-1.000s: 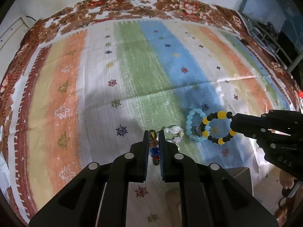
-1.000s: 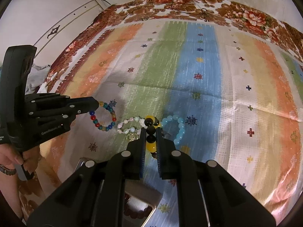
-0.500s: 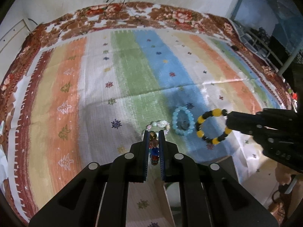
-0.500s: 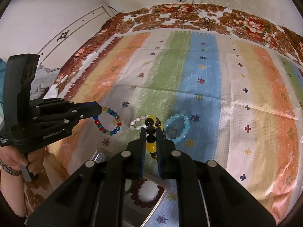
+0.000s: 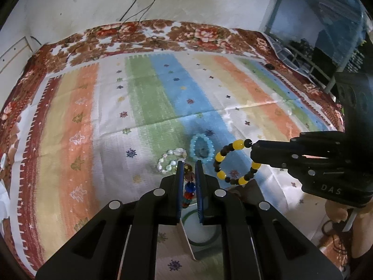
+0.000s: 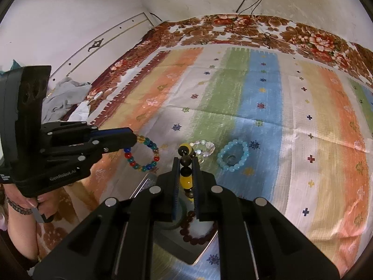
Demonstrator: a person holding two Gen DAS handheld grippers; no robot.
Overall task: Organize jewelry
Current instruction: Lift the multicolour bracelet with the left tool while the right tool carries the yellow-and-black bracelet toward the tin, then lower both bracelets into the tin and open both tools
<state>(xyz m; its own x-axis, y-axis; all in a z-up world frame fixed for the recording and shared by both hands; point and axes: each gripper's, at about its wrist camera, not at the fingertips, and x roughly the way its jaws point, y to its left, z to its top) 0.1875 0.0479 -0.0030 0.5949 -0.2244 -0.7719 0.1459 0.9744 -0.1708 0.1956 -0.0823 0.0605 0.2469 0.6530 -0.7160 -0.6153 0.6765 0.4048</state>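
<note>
My left gripper [image 5: 188, 163] is shut on a multicoloured bead bracelet [image 5: 188, 186], seen hanging from it in the right wrist view [image 6: 142, 156]. My right gripper [image 6: 185, 161] is shut on a yellow-and-black bead bracelet [image 6: 185, 179], seen as a ring in the left wrist view [image 5: 235, 162]. Both are held above the striped cloth. A light blue bracelet [image 5: 202, 148] [image 6: 232, 159] and a white pearl bracelet [image 5: 171, 159] [image 6: 205, 147] lie on the cloth ahead. An open box [image 6: 198, 245] sits below the grippers with a dark red bracelet [image 6: 198, 233] inside.
The striped cloth [image 5: 163, 98] covers a bed with a brown flowered border [image 5: 163, 32]. A wall and cables stand behind. Grey clothes [image 6: 63, 98] lie off the bed's left side. A green ring [image 5: 200, 231] lies in the box.
Both grippers have lifted and pulled back toward me with their bracelets. The open box has come into view beneath them.
</note>
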